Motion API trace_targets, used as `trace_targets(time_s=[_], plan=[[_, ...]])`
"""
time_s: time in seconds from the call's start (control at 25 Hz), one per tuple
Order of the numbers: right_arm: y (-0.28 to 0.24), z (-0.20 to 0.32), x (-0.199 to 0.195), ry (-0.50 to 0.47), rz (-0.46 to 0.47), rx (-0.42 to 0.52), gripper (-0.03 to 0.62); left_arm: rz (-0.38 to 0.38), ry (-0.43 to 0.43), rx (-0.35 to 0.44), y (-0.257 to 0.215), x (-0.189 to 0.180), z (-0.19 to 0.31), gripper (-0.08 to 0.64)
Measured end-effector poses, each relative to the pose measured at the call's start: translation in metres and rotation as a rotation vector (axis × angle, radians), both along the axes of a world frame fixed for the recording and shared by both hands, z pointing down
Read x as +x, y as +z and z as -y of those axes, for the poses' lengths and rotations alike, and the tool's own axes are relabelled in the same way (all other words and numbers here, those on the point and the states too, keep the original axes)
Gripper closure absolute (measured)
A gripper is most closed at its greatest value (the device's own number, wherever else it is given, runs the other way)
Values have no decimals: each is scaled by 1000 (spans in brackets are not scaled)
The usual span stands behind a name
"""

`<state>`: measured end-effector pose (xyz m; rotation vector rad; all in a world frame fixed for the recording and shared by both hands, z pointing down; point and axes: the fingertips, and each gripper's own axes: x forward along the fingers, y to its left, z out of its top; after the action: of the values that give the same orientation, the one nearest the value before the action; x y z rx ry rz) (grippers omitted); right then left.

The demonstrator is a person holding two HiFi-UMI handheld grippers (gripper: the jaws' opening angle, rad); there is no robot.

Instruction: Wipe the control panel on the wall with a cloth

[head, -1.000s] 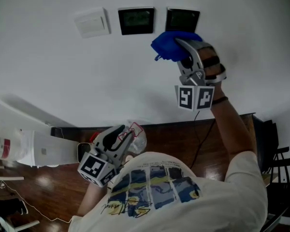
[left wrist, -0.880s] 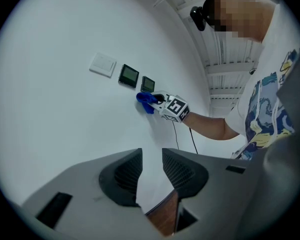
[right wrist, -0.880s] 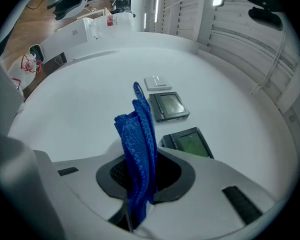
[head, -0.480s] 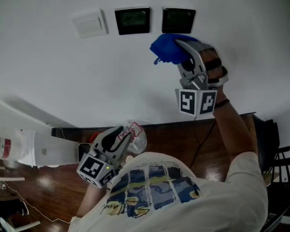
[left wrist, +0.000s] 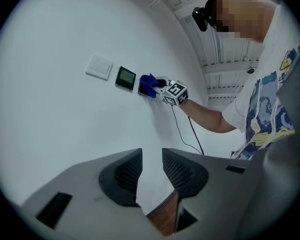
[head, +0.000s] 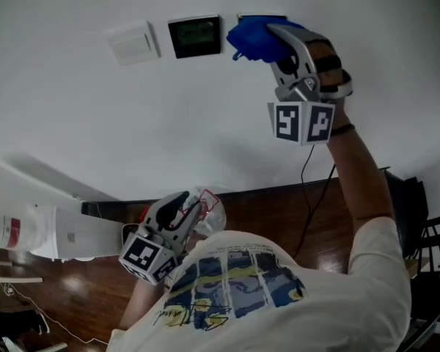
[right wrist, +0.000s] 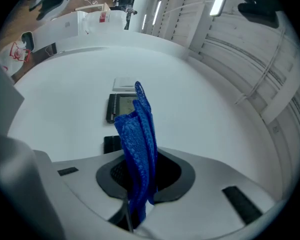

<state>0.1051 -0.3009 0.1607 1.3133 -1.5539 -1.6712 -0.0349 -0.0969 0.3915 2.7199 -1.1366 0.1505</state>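
Low by my shirt (head: 235, 284), well below the control panel (right wrist: 111, 144), my left gripper (left wrist: 151, 154) sits where it was a second ago. Its jaws are a little apart with nothing between them. Higher up, my right gripper (right wrist: 142, 176) has its jaws clamped on the blue cloth (head: 254, 37). A second ago the cloth sat just under the control panel. It has since risen and now lies over it against the white wall (head: 205, 116), leaving only the panel's top edge showing in the head view. Just beside the control panel, a second dark panel (head: 195, 36) is uncovered. A white switch plate (head: 133, 42) lies beyond it.
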Motion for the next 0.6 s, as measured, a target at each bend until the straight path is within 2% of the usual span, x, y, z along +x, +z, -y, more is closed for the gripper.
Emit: trace_targets(time_s=[0.4, 0.6], plan=[[120, 15, -5, -1, -17, -192, 508, -5, 12, -9, 5, -3, 2, 449], [135, 19, -6, 3, -4, -220, 508, -8, 11, -14, 6, -8, 5, 448]])
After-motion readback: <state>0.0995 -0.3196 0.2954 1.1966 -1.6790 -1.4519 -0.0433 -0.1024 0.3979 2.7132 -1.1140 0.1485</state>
